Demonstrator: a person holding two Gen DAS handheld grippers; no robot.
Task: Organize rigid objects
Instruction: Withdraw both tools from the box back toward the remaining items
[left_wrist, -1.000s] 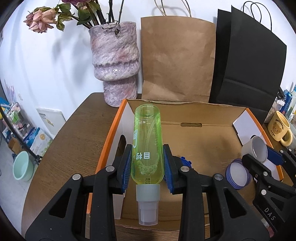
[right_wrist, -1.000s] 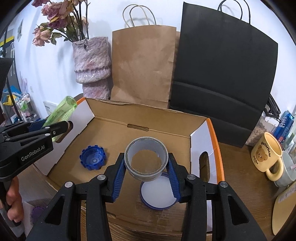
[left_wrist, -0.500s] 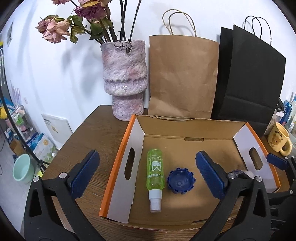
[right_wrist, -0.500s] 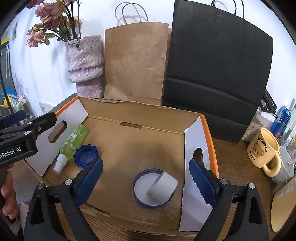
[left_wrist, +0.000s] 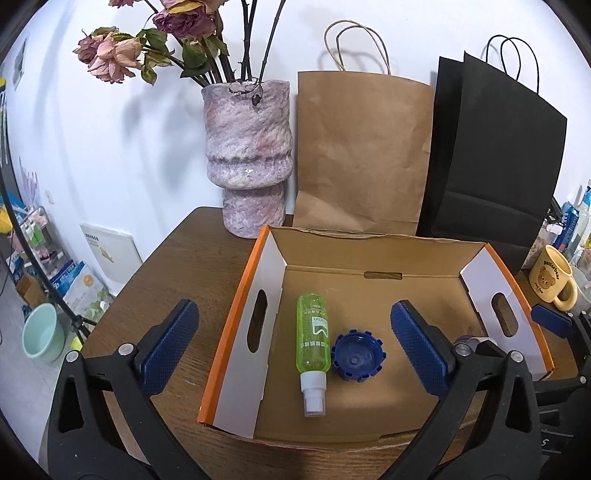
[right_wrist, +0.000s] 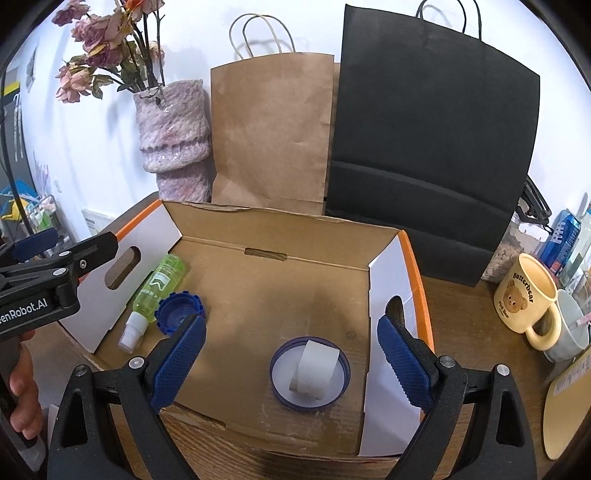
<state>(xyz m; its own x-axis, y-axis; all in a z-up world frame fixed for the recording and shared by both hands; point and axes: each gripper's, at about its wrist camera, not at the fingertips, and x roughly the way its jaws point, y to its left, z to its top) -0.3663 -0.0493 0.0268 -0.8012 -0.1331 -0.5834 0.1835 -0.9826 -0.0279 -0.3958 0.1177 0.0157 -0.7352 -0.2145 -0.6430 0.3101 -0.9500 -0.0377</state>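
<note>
Both our tools gape wide over the cardboard box (left_wrist: 373, 254) on the wooden bench (left_wrist: 192, 258).

Our left tool (left_wrist: 295, 350) and right tool (right_wrist: 291, 354) grip nothing, ribbed blue pads spread. In the box's left part lies a translucent green bottle (left_wrist: 313, 334) with a white nozzle pointing near, touching a notched blue cap (left_wrist: 357, 355). To the right, a grey tape roll (right_wrist: 314, 365) rests inside a round blue-rimmed lid (right_wrist: 309, 373).
</note>
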